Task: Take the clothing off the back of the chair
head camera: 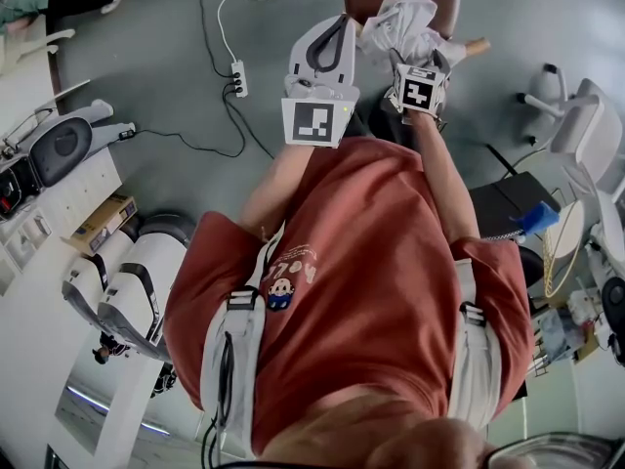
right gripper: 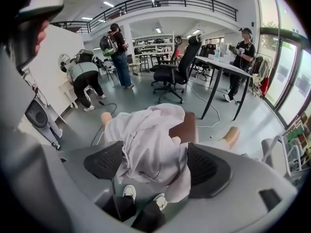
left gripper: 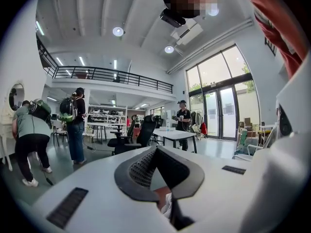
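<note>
My right gripper [right gripper: 155, 155] straddles the clothing [right gripper: 146, 140] on the chair back [right gripper: 187, 127], jaws wide. My left gripper [left gripper: 158, 171] is closed and empty. Next I should probably clamp and lift.

Crumpled pale clothing [right gripper: 146, 142] lies draped over the brown chair's back [right gripper: 188, 127].

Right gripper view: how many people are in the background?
3: a bent-over person at left, a standing person beside, a person by the table at right. Others may be hidden.
</note>
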Tool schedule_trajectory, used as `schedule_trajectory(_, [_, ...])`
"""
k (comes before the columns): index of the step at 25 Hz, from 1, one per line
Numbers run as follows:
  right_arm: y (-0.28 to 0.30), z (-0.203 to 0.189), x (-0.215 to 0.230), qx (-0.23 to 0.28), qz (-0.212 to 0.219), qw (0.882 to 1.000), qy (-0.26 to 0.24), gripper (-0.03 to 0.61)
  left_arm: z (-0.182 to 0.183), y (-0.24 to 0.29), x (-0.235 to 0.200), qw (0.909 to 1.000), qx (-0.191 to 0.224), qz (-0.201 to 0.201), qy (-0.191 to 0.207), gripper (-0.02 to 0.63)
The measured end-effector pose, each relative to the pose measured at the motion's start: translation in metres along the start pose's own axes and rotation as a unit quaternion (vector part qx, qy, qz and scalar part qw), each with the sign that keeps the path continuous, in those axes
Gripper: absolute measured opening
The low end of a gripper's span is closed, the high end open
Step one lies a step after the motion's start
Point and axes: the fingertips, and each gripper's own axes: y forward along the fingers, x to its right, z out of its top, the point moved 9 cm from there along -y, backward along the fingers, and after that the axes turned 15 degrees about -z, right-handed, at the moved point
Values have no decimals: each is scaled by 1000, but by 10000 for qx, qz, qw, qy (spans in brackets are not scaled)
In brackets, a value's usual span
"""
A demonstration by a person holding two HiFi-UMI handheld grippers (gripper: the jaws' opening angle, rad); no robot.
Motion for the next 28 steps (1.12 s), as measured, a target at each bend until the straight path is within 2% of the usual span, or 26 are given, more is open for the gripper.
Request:
schedule_trajectory(6, [-3,-7,-6,-47,-16,10000,-77,397,0,1,-2,10000,35,9,-48,14])
schedule_trajectory(14, [-6,-11,-13,44,-23,9994,-351,284,-3,0,-1,10000,-37,-16,-51,14])
schedule_trajectory(19, [-7,-13,-14,118,73,9970,-760,221,-5,2,4,10000,-32,-26,-64,14])
schedule_trajectory(25, [-8,-10,-8,99,426,9925,-1140,150,-2,1,7,10000,-36,-27,-27,14])
schedule_trajectory(28, [-9,-10,-10,156,447,9913,-1226,125,-2,0,8,10000,-41,-32,0,14])
